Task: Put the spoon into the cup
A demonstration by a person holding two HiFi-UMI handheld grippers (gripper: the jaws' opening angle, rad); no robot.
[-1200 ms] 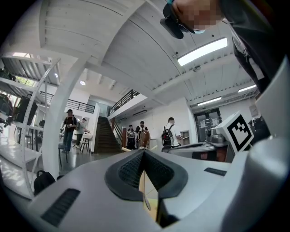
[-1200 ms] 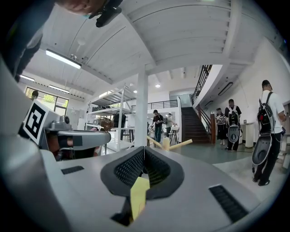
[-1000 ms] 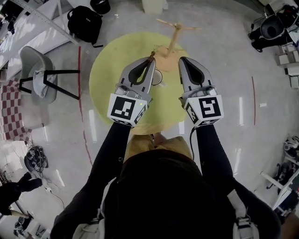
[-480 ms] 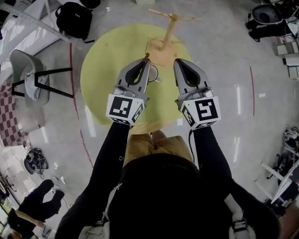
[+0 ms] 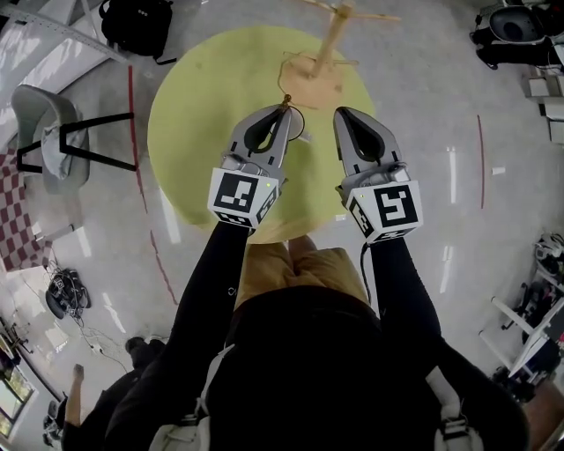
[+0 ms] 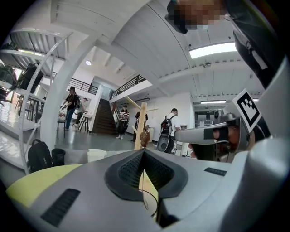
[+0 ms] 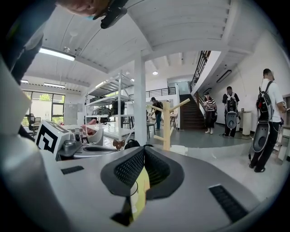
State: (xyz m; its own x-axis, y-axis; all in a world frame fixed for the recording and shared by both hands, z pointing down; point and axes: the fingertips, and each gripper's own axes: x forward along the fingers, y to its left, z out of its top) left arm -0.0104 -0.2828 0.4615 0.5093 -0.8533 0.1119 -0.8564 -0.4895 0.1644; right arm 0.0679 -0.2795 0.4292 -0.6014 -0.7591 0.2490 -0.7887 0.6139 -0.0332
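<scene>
spoon (image 6: pixel 145 137) pinched at jaw tips by left gripper (image 5: pixel 284 108) | right gripper (image 5: pixel 340 113) jaws pressed together, nothing gripped | both held above yellow table (image 5: pixel 189 132), near wooden stand (image 5: pixel 319 72)

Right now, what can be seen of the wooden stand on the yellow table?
The wooden stand is pale, unpainted-looking wood: a flat squarish base, one upright post and thin pegs slanting out near the top. It stands upright on the far part of the round yellow table, beyond both grippers. The pegs that show are bare. Its top is cut off in the head view. Only the table touches it.
</scene>
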